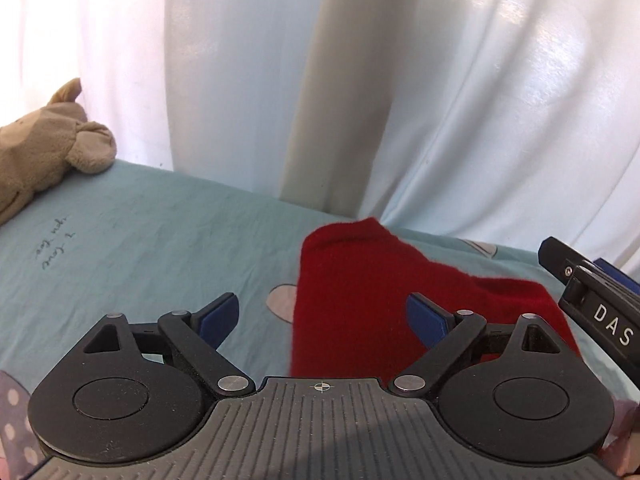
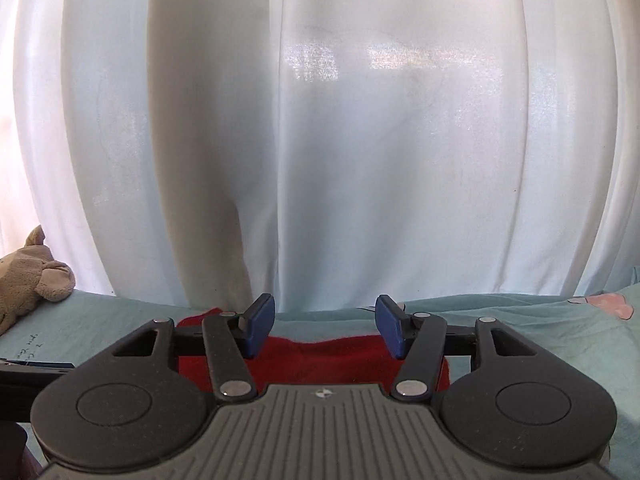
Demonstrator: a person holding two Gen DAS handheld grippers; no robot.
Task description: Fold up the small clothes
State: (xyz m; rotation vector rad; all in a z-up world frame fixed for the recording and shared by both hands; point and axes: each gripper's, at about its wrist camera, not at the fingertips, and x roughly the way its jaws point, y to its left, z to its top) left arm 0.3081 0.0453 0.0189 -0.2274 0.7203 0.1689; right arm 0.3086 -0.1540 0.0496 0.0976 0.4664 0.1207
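A small red garment lies on the light blue bedsheet, bunched up at its far end. My left gripper is open and empty, with its right blue pad over the red cloth's near part. The right gripper's black body shows at the right edge of that view. In the right wrist view my right gripper is open and empty, just above the red garment, which lies flat below its fingers.
A beige plush toy lies at the bed's far left and also shows in the right wrist view. White curtains hang close behind the bed. A pink print marks the sheet at the right.
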